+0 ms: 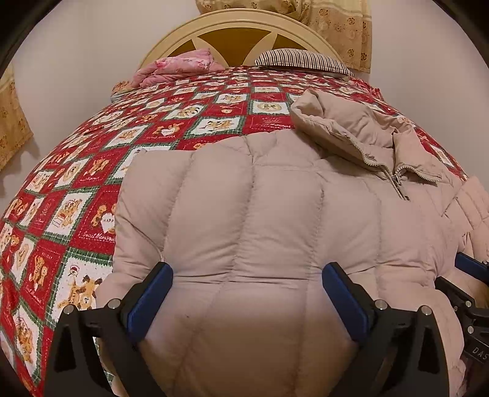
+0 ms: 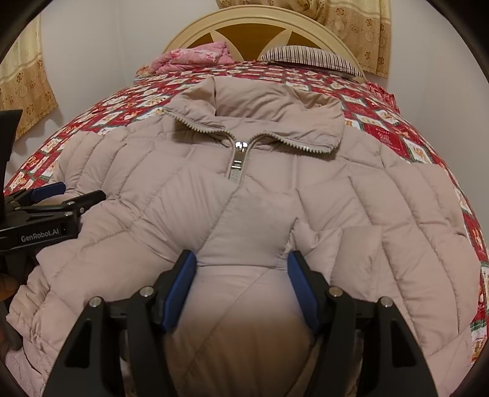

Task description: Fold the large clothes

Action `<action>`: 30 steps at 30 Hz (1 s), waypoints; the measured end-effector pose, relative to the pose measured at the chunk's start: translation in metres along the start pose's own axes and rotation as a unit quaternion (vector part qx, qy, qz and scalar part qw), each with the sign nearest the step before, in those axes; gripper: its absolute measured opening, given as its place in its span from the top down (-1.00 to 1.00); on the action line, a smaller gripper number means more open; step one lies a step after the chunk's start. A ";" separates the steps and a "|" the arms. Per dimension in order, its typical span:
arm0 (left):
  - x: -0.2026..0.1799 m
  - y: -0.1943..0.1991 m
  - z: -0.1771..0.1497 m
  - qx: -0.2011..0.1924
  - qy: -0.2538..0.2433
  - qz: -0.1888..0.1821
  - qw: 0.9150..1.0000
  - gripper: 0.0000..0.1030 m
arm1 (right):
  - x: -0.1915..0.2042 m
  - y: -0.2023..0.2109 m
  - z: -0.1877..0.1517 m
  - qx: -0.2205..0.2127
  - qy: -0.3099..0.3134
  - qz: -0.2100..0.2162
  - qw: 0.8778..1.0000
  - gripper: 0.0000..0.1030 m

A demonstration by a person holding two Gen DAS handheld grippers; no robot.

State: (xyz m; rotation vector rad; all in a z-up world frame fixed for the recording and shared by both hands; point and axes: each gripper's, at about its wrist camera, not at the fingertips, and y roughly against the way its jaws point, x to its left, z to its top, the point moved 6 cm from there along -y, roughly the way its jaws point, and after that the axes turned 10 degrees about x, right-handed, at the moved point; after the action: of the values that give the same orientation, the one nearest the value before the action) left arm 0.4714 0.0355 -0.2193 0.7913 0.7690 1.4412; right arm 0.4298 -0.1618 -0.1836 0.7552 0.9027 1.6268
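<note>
Nearest to me is the puffy fabric of the beige quilted jacket [image 2: 244, 213], bulging up between the blue pads of my right gripper [image 2: 241, 259]; the pads [image 2: 180, 287] press against a bunched fold of its front just below the zipper, so this gripper is pinching the jacket; over on my other side my left gripper [image 1: 247, 271] stands spread wide, its jaws as far apart as they go, with the quilted panel swelling between them, and whether the blue pads [image 1: 152, 299] really bear on the cloth I cannot tell; the jacket lies spread across the bed, zipped up with the metal zipper pull [image 2: 240, 155] hanging below the turned-down collar [image 2: 259, 103], and a sleeve runs off toward the left gripper's side; in the right wrist view the left gripper shows at the left edge, its black body lettered GenRobot.AI; under the jacket lies a red patchwork quilt [image 1: 76, 189] printed with teddy bears in white and green squares; toward the head of the bed sit a crumpled pink floral cloth [image 2: 195, 56] and a striped pillow [image 2: 308, 58], well apart from the jacket; behind them rises a cream arched headboard [image 2: 262, 18], and yellow patterned curtains [image 2: 351, 27] hang against the pale wall
</note>
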 end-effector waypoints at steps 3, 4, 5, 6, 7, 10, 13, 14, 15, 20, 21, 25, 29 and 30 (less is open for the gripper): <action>0.000 0.000 0.000 0.000 0.000 0.000 1.000 -0.93 | 0.000 0.000 0.000 0.000 -0.001 0.000 1.000 -0.29; 0.000 0.000 0.000 0.000 0.000 0.000 1.000 -0.93 | 0.000 0.000 0.000 0.000 0.000 0.000 1.000 -0.29; 0.001 -0.001 0.000 0.001 0.000 0.000 1.000 -0.94 | 0.000 0.000 0.000 0.000 0.000 -0.001 1.000 -0.29; 0.001 -0.001 0.000 0.001 0.000 0.001 1.000 -0.94 | 0.000 0.000 0.000 0.000 0.000 -0.002 1.000 -0.29; 0.000 -0.001 0.000 0.002 0.000 0.002 1.000 -0.95 | 0.000 0.000 0.001 0.000 0.001 -0.004 1.000 -0.29; 0.000 -0.002 -0.001 0.003 0.000 0.004 1.000 -0.95 | 0.001 0.000 0.001 0.000 0.001 -0.006 1.000 -0.29; 0.000 -0.004 0.001 0.009 -0.001 0.002 1.000 -0.97 | 0.000 0.000 0.001 0.000 0.001 -0.006 1.000 -0.29; 0.000 -0.004 0.002 0.012 -0.001 0.001 1.000 -0.97 | 0.000 0.000 0.001 0.000 0.002 -0.006 1.000 -0.29; 0.000 -0.004 0.003 0.018 -0.003 -0.001 1.000 -0.97 | 0.000 0.000 0.001 0.001 0.002 -0.006 1.000 -0.29; 0.002 0.009 0.009 0.040 0.003 -0.003 0.999 -0.97 | 0.001 0.000 0.001 0.000 0.001 -0.006 1.000 -0.29; 0.001 0.018 0.012 0.037 0.012 -0.007 0.999 -0.97 | 0.001 0.000 0.001 0.000 0.001 -0.006 1.000 -0.29; -0.012 0.050 0.027 -0.008 0.013 -0.033 0.999 -0.97 | 0.001 0.001 0.001 -0.001 0.000 -0.004 1.000 -0.29; -0.034 0.032 0.027 0.014 -0.025 -0.020 0.999 -0.97 | 0.001 0.001 0.000 -0.001 0.000 -0.004 1.000 -0.29; -0.035 0.018 0.023 0.029 -0.029 -0.007 0.999 -0.97 | 0.001 0.001 0.000 -0.001 0.000 -0.004 1.000 -0.29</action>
State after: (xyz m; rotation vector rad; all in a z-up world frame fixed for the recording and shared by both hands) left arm 0.4809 -0.0003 -0.1924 0.8680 0.7733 1.3830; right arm 0.4293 -0.1612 -0.1828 0.7502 0.9020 1.6208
